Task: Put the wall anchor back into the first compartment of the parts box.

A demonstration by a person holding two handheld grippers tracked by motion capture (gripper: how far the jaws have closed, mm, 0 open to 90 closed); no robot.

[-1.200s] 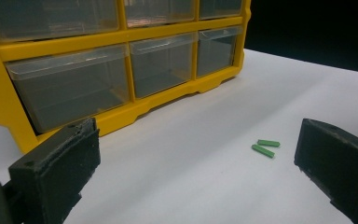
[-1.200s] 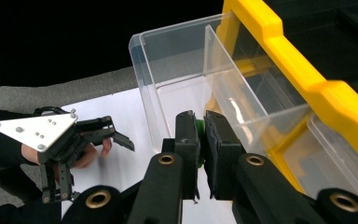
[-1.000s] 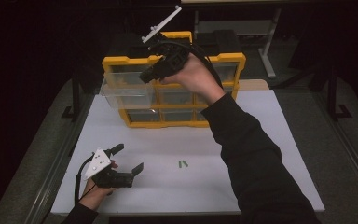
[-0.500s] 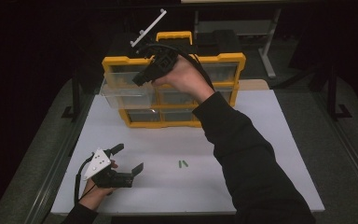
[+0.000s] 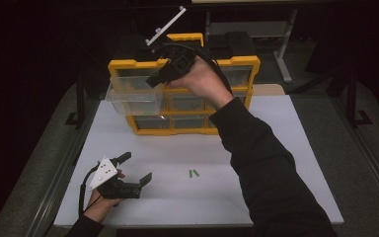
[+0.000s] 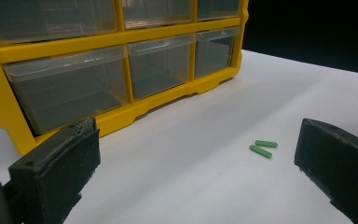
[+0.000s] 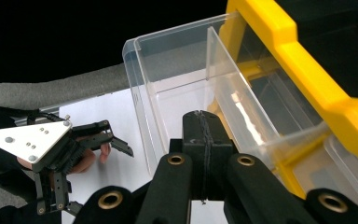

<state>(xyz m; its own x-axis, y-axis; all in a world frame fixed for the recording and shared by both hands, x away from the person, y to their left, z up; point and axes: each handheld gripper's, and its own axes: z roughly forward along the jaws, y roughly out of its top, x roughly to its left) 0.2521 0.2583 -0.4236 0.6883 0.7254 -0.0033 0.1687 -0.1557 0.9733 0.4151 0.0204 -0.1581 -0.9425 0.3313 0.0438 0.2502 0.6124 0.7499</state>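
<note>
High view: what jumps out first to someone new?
The yellow drawer cabinet at the back of the white table, with its top-left clear drawer pulled out. The right gripper, shut and empty, hovers over that drawer. Two small green pieces lie mid-table; the left gripper rests open near the front-left.

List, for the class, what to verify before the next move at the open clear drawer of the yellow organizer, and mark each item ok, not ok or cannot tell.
1. Clear drawer pulled out of the yellow organizer: ok.
2. Drawer's visible compartment free of parts: ok, nothing shows inside.
3. Right gripper above the drawer with pads together, nothing between them: ok.
4. Two green pieces lying on the white table, free to pick: ok.
5. Left gripper open and low on the table, left of the pieces: ok.
6. Whether the drawer would slide back freely: cannot tell.
</note>
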